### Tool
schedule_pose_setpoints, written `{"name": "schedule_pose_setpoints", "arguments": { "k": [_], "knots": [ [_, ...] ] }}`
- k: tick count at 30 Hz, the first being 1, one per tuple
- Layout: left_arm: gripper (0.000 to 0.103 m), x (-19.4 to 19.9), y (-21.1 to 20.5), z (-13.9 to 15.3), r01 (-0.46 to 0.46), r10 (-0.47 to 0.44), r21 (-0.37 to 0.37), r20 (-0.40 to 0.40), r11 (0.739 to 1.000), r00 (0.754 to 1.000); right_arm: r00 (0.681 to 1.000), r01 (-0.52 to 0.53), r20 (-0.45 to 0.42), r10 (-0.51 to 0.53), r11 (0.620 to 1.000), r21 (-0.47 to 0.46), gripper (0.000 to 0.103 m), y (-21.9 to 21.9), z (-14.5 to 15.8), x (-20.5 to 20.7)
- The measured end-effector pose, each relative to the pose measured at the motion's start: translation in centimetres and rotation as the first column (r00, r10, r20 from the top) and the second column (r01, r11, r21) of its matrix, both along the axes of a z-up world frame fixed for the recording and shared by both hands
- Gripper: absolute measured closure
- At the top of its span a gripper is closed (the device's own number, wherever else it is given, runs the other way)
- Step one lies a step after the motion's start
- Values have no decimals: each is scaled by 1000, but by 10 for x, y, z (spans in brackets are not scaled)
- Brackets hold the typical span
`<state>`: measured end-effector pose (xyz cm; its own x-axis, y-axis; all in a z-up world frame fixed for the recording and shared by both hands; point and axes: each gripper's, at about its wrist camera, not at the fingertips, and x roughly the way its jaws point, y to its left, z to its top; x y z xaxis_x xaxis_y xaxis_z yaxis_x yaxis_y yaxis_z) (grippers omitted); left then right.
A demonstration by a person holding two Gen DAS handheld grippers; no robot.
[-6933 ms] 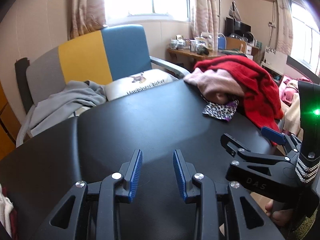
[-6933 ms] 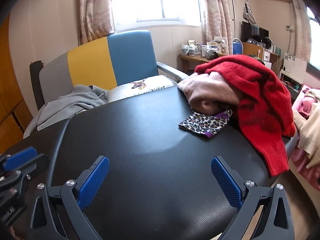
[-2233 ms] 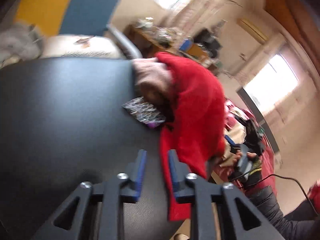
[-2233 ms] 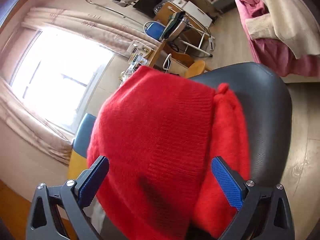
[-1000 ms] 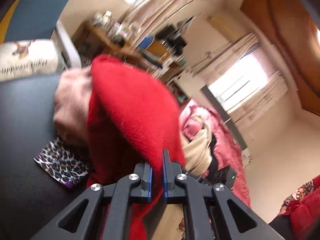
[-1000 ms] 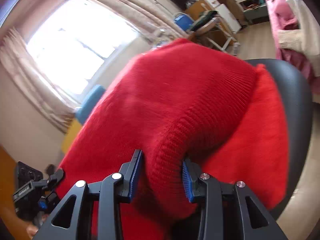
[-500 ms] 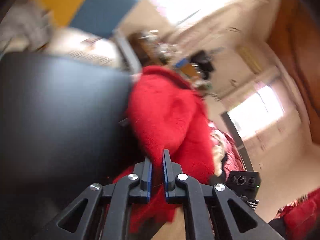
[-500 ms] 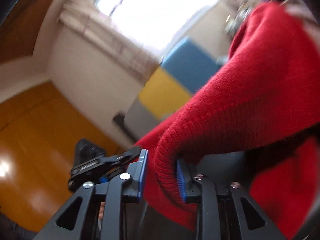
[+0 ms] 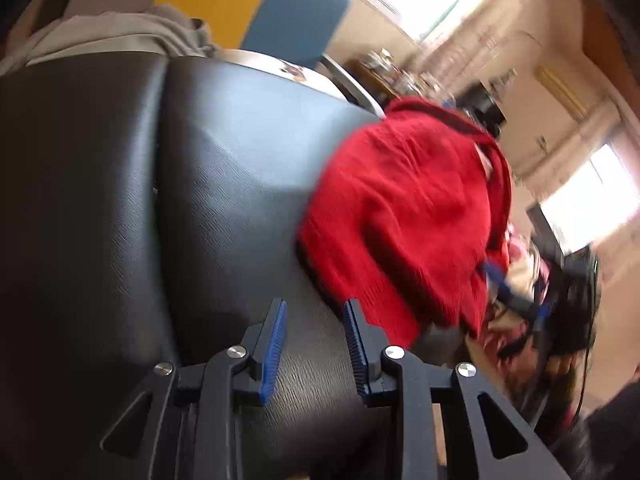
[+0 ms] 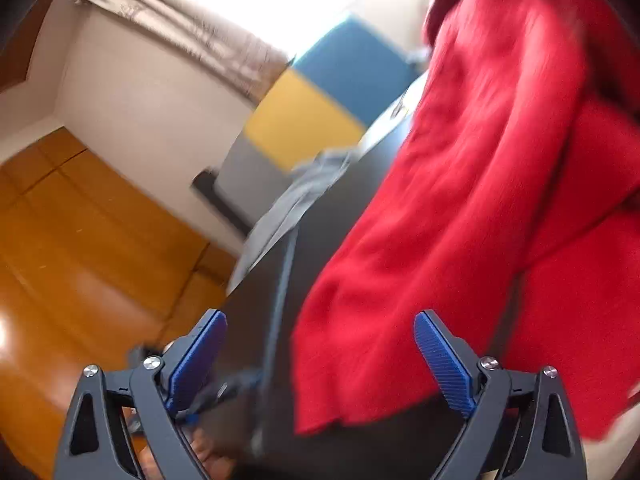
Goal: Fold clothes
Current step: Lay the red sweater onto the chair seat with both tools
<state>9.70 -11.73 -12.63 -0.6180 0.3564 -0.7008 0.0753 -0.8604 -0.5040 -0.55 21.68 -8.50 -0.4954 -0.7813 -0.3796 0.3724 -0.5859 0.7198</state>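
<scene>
A red knit sweater lies bunched on the right part of the black padded table. My left gripper is open and empty, just left of the sweater's lower edge. In the right wrist view the sweater fills the right side, blurred by motion. My right gripper is wide open, with the sweater's hem between and just beyond its fingers, not clamped. The right gripper also shows in the left wrist view at the sweater's far side.
A grey garment lies on a yellow-and-blue chair behind the table. Pink and cream clothes lie beyond the table's right edge. Orange wooden cabinets stand at the left of the right wrist view.
Both grippers have opened and let go of the red sweater, which has dropped onto the table further left. The left gripper has pulled back to the left.
</scene>
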Motion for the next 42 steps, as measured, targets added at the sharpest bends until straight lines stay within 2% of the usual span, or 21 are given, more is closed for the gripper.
{"name": "schedule_pose_setpoints", "arguments": {
  "k": [2, 5, 9, 13, 16, 18, 19, 20, 21, 22, 24, 28, 30, 34, 36, 37, 38, 40, 41, 42],
  "knots": [
    [73, 2, 12, -3, 38, -37, -25, 7, 999, 999, 994, 104, -50, -102, 993, 50, 0, 21, 14, -15],
    [73, 1, 24, -7, 83, -83, -36, 19, 996, 996, 961, 254, -145, -235, 959, 130, 0, 52, 34, -56],
    [73, -4, 29, -12, 98, -98, -3, 40, 995, 994, 925, 362, -197, -326, 912, 191, 0, 75, 53, -116],
    [72, -1, 21, -12, 78, -79, 29, 53, 997, 995, 902, 429, -176, -394, 866, 256, 0, 91, 58, -181],
    [72, -2, 12, -14, 51, -55, 57, 68, 997, 996, 908, 418, -97, -407, 869, 263, 0, 95, 44, -218],
    [72, -4, 7, -16, 31, -38, 92, 79, 995, 996, 917, 390, -49, -395, 869, 305, 3, 90, 34, -235],
    [71, -6, 5, -16, 21, -30, 105, 83, 994, 996, 926, 363, -29, -377, 866, 344, 25, 84, 28, -241],
    [71, -6, 4, -16, 17, -26, 108, 84, 994, 996, 933, 335, -8, -359, 862, 381, 72, 78, 23, -246],
    [71, -7, 3, -16, 13, -23, 110, 84, 994, 996, 943, 305, 2, -332, 869, 390, 90, 70, 21, -246],
    [71, -7, 2, -17, 9, -18, 112, 85, 994, 996, 954, 275, 5, -300, 881, 385, 90, 62, 20, -243],
    [71, -6, 1, -17, 1, -11, 122, 85, 993, 996, 970, 232, -27, -240, 897, 375, 90, 41, 27, -231],
    [71, 9, -6, -10, -18, 8, 132, 71, 991, 997, 994, 109, -43, -102, 967, 229, 90, -12, 47, -207],
    [71, 21, -13, -5, -38, 32, 139, 49, 989, 998, 999, 6, -44, 3, 981, 196, 90, -57, 47, -186],
    [71, 50, -29, 5, -102, 101, 145, 18, 984, 995, 976, -205, -42, 214, 966, 156, 90, -151, 41, -140],
    [71, 65, -39, 8, -139, 140, 157, 4, 978, 990, 947, -315, -19, 321, 939, 136, 83, -201, 27, -109],
    [71, 73, -43, 9, -159, 160, 160, 1, 974, 987, 931, -359, -15, 365, 923, 138, 65, -225, 21, -92],
    [71, 80, -47, 11, -177, 180, 161, -2, 971, 984, 915, -396, -15, 403, 906, 149, 38, -247, 16, -75],
    [71, 94, -55, 13, -211, 215, 154, -9, 965, 977, 883, -463, 1, 469, 871, 162, 13, -285, 2, -32],
    [71, 100, -59, 13, -230, 235, 155, -12, 961, 972, 871, -485, 5, 491, 860, 160, 8, -296, -5, -13],
    [71, 106, -63, 14, -249, 254, 156, -15, 956, 967, 857, -512, 15, 516, 846, 150, 7, -302, -12, 3]
  ]
}}
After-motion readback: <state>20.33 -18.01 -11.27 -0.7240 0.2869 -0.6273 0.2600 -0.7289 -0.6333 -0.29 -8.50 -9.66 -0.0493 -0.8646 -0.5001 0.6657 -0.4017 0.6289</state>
